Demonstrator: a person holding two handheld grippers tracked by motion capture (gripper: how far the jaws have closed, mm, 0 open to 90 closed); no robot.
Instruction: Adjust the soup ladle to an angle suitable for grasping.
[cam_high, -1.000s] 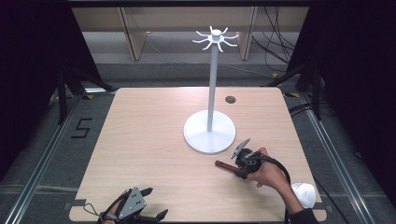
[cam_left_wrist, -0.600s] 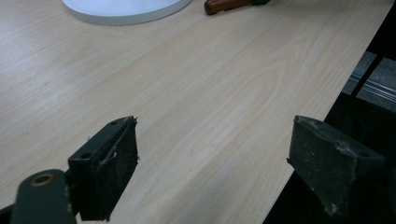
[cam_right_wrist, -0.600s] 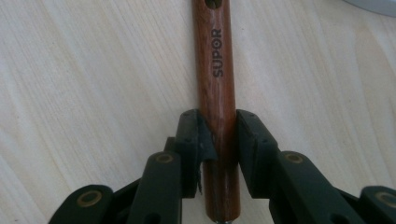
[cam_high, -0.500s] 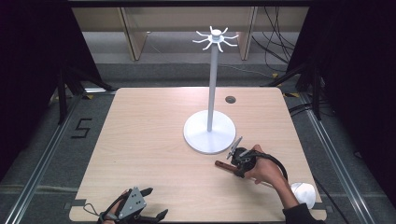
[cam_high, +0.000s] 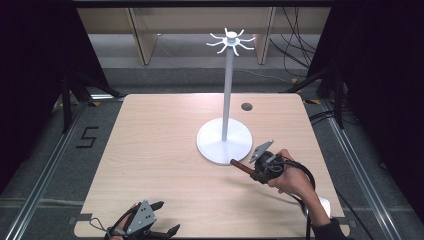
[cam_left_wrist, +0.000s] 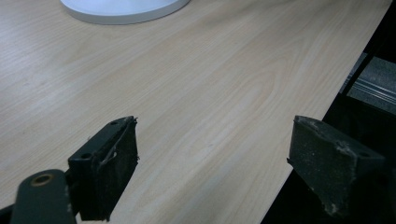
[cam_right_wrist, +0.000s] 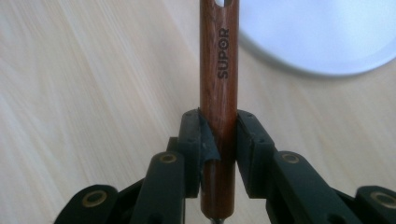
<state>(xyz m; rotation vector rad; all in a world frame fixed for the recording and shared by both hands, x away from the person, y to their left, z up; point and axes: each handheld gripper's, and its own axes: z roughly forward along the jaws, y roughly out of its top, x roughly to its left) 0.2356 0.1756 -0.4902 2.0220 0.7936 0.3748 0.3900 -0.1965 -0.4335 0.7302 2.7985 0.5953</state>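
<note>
Reddish-brown wooden utensil handle (cam_right_wrist: 218, 93), stiff and probably light, sits clamped mid-length in the right gripper (cam_right_wrist: 219, 144) beside the white round stand base (cam_high: 224, 142); left gripper (cam_left_wrist: 215, 163) gapes empty.

One white stand (cam_high: 224, 145) rises on the surface (cam_high: 150, 150), one wooden handle (cam_right_wrist: 218, 93) lies beside its base, and two hand-held grippers, left hand-held gripper (cam_high: 161, 220) and right hand-held gripper (cam_high: 256, 172), are present.

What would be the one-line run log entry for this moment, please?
right gripper: shut on wooden handle | left gripper: open | white stand: upright
</note>
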